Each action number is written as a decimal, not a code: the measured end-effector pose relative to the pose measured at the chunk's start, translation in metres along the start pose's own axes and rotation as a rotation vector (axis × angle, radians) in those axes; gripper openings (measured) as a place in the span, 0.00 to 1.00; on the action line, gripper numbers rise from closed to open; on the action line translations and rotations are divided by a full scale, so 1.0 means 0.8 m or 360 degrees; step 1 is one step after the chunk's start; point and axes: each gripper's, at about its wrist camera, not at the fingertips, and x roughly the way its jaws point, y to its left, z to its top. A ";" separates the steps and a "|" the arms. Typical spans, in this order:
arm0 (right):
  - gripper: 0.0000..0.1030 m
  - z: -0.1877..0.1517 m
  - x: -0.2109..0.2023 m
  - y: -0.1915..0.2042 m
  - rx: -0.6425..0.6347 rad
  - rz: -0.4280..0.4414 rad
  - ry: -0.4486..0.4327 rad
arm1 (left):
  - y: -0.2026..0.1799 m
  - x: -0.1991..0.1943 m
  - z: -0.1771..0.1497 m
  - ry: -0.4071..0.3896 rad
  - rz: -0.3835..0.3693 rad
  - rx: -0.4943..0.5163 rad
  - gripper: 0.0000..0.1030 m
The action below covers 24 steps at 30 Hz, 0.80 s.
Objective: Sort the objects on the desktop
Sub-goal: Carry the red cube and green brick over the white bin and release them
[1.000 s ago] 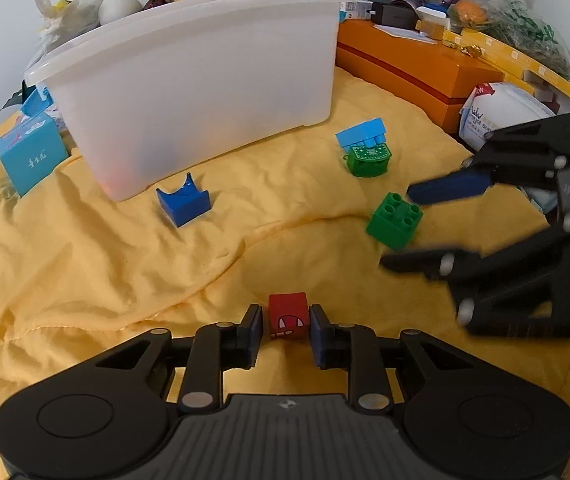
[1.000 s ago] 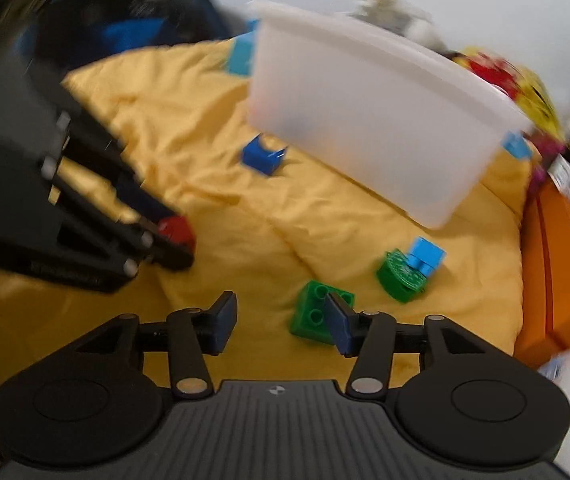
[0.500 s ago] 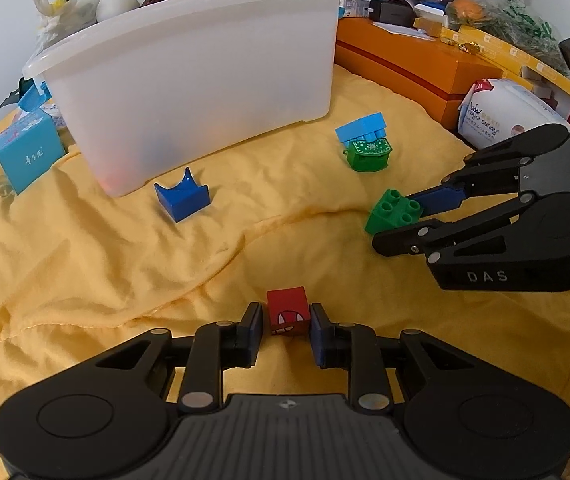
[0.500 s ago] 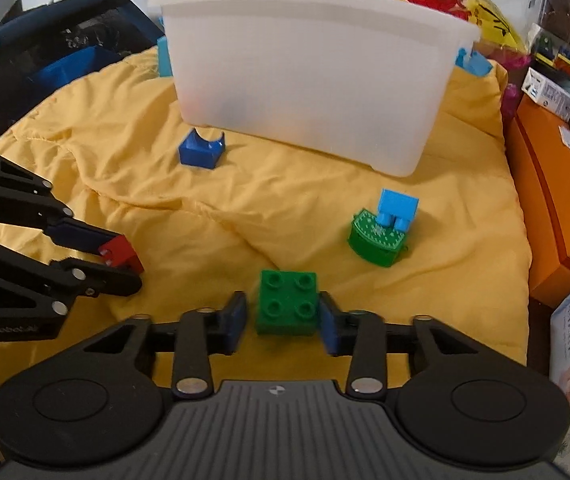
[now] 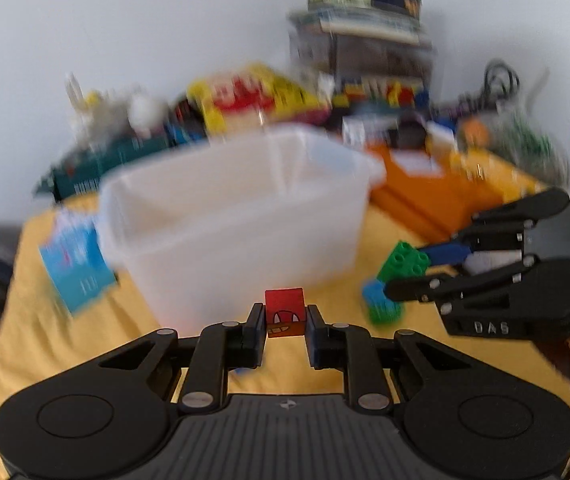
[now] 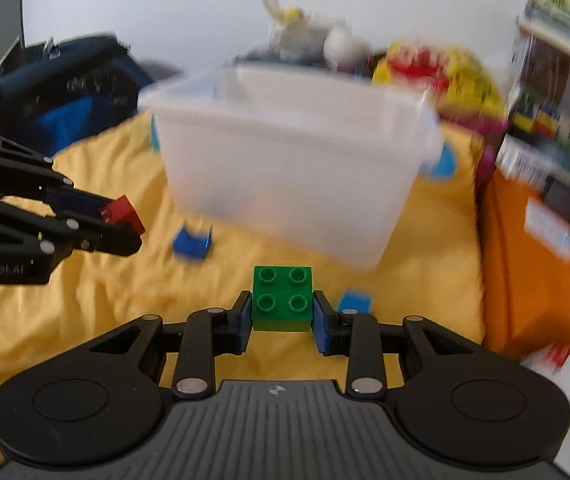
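Clearly clamped on a red cube printed with a face: left hand-held gripper, pads pressed to both side faces, cube clear of the yellow blanket. Seen from the right wrist view too, same red cube pinched at the tips of that left hand-held gripper, well apart from the cloth below.

Likewise closed on a green four-stud brick: right hand-held gripper, blue pads flat against the brick's two sides, studs facing up. In the left wrist view, same green brick held at the tips of the right hand-held gripper, over a blue-and-green toy piece lying on the blanket.

Straight ahead of both grippers, a translucent white bin, open at the top, standing on the blanket; contents not discernible through the blur. Near its front left corner in the right wrist view, a small blue U-shaped block on the cloth. Left of the bin, a light blue carton, tilted. Right of the bin, an orange box with clutter stacked behind it, too blurred to name. Far left in the right wrist view, a dark blue bag.
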 end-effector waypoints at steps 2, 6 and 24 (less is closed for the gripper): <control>0.33 0.020 -0.003 -0.001 -0.0050 -0.0050 -0.0078 | 0.010 0.000 0.024 -0.0064 0.0024 0.0031 0.22; 0.33 0.059 0.001 -0.004 -0.0084 -0.0081 -0.0191 | 0.029 0.003 0.072 -0.0173 0.0055 0.0027 0.22; 0.34 0.124 0.118 -0.043 0.0144 -0.0125 0.0027 | 0.074 0.143 0.096 0.0075 0.0174 -0.0068 0.24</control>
